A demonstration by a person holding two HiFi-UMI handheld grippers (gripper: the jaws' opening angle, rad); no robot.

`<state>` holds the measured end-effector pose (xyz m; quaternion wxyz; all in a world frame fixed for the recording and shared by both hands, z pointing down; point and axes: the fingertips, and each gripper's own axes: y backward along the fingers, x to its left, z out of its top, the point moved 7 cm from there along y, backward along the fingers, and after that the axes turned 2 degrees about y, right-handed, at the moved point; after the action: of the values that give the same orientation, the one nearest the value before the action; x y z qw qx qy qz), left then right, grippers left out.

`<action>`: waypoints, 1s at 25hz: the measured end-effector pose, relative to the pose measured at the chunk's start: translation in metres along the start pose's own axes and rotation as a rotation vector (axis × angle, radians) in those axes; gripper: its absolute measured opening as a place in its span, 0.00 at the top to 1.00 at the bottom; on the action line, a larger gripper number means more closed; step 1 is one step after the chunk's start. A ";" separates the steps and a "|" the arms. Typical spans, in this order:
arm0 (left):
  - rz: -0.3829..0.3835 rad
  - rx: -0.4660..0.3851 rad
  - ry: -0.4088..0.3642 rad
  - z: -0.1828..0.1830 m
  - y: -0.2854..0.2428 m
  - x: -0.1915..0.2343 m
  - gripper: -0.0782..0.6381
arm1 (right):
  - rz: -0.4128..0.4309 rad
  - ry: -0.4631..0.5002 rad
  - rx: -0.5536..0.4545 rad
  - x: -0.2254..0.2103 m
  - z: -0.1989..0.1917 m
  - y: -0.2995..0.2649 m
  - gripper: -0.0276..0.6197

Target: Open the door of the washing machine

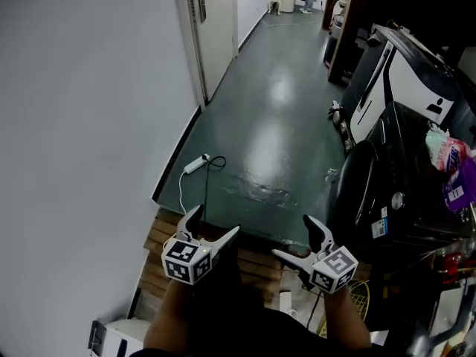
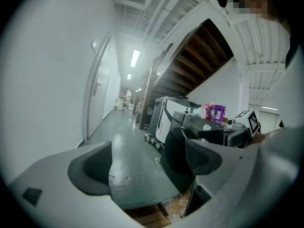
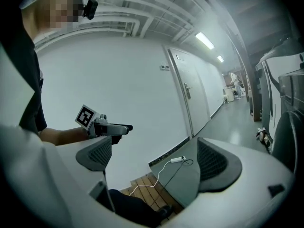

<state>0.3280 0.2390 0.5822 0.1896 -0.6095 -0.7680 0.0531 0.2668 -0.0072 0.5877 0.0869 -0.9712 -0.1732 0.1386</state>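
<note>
A long corridor with a glossy green floor (image 1: 275,125) runs far ahead, a white wall (image 1: 82,110) on the left. On the right stands a black front-loading washing machine (image 1: 416,177); its round dark door (image 1: 355,188) faces the corridor, and whether it is latched cannot be told.

Near the bottom, the left gripper (image 1: 219,219) and right gripper (image 1: 290,235) both have their jaws spread apart, with nothing between them, well apart from the door. The opening seems not yet begun.

There is wide open floor left of the door. A white power strip (image 1: 195,164) lies near the wall.
</note>
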 end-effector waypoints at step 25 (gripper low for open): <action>-0.068 0.019 -0.082 0.210 -0.144 0.200 0.22 | -0.029 0.023 0.045 -0.107 0.208 -0.248 0.11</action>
<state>0.0846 0.4255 0.4786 0.1655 -0.5785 -0.7948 0.0790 0.0308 0.2089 0.4698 0.1126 -0.9679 -0.1832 0.1300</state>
